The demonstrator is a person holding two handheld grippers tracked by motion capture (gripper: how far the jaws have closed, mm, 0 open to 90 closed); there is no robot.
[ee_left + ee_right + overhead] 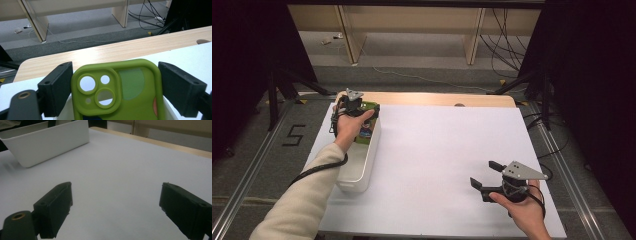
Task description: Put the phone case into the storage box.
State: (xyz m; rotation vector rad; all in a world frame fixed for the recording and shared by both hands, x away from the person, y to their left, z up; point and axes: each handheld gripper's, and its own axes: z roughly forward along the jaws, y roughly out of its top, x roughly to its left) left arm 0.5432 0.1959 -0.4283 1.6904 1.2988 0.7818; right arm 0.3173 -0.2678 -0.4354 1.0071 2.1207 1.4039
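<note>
Green phone case (117, 92) caught between the jaws of the left gripper (356, 106), standing upright with its camera cut-outs uppermost, over the far end of the white bin (362, 170). Both pads hard against the case's two long edges, so pinched, not loose. Lower part of the case down inside the bin, possibly touching its floor, though hidden behind the hand in the high view. Bin set along the left edge of the white table (447, 150), long side running away from the person, a strip of bare wood showing beyond the white surface. Right gripper (486, 176) well apart from all that, low over the near right part of the table, jaws spread wide with nothing but white tabletop between them. Seen from the right gripper view, bin (47, 143) off at the upper left, far from the jaws.
</note>
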